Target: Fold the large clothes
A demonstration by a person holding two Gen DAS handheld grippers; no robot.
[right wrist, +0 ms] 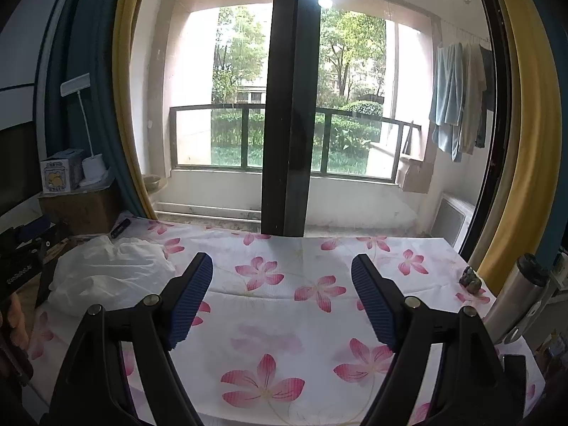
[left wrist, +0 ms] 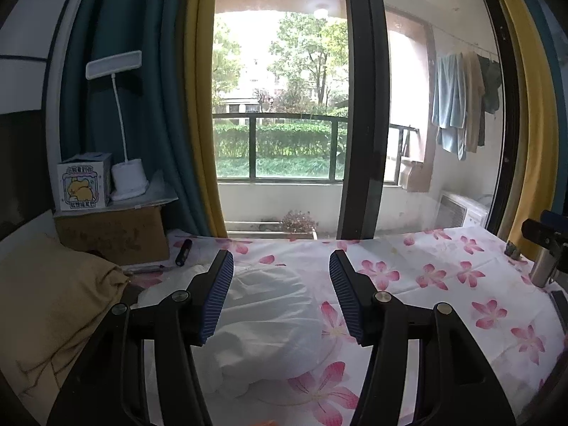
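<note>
Our left gripper point(left wrist: 280, 294) stood wide apart, nothing between its pads, above the crumpled white garment point(left wrist: 269, 319). Our right gripper point(right wrist: 282, 301) gaped empty too; the garment point(right wrist: 110, 273) lay at ten o'clock on the floral sheet point(right wrist: 284, 348). Soft, light, floppy, we judged: best pinched at an edge.

Daylight floods in through the large window point(left wrist: 280, 106), blown out white at the sky, leaving the flowered sheet point(right wrist: 291, 305) softly and evenly lit with faint shadows. Both fisheye views bend the window frame and curtains point(left wrist: 142, 88) strongly outward, with dark vignetted corners. Focus is fairly sharp throughout.
</note>
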